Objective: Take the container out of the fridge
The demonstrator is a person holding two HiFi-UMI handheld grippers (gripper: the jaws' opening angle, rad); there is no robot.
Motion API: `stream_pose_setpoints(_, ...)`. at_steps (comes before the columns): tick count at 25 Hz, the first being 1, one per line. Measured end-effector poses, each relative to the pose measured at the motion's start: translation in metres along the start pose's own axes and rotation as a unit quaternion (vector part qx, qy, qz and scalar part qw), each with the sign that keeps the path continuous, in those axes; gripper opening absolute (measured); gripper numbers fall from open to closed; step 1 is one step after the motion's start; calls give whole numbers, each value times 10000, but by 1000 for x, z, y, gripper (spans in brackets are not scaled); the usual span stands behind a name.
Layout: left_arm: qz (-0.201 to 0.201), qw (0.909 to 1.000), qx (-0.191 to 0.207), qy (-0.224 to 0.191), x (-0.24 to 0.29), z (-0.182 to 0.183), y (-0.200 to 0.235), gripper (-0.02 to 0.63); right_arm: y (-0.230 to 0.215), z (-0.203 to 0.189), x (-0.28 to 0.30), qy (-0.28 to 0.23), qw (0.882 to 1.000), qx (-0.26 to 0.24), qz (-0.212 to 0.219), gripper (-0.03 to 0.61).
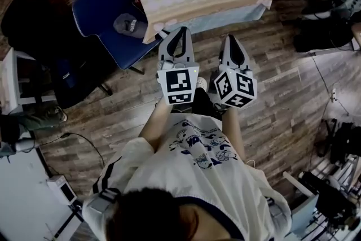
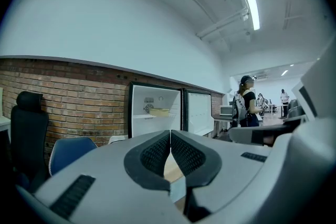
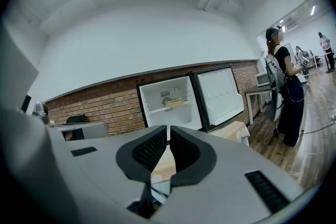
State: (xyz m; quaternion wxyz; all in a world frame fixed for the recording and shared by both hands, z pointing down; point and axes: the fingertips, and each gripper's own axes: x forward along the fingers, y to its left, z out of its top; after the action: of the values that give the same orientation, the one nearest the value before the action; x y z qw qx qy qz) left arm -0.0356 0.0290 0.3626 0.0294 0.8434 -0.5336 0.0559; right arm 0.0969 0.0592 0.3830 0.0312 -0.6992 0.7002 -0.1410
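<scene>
1. Left gripper (image 2: pixel 170 135) & right gripper (image 3: pixel 168 134): jaws closed, tips touching, nothing held.
2. Container (image 2: pixel 159 111) mid-frame, on shelf in open fridge (image 2: pixel 152 126).
3. Step closer, open jaws first, grip it level.

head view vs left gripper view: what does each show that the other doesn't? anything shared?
Head view only: the holder's shirt and forearm, and the cable lying on the wood floor.
Left gripper view only: the fridge's inside, with the container on its shelf, a person with a backpack at right, and the ceiling light.
Both: the left gripper, jaws together with nothing between them; the open fridge; the blue chair.
</scene>
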Motion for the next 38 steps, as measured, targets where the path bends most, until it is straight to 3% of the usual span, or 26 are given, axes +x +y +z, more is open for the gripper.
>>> stream_pose_setpoints(11, 687, 9976, -116, -48, 114, 27, -8, 18, -59, 49, 114, 126, 9984, -94, 540, 43)
stream_pose_setpoints(18, 1142, 9922, -496, 59, 159, 29, -1, 18, -87, 64, 164, 223, 9974, -27, 688, 43)
stream_pose_setpoints(38, 882, 9932, -707, 292, 267, 32, 27, 18, -100, 79, 279, 457, 9958, 547, 576, 43)
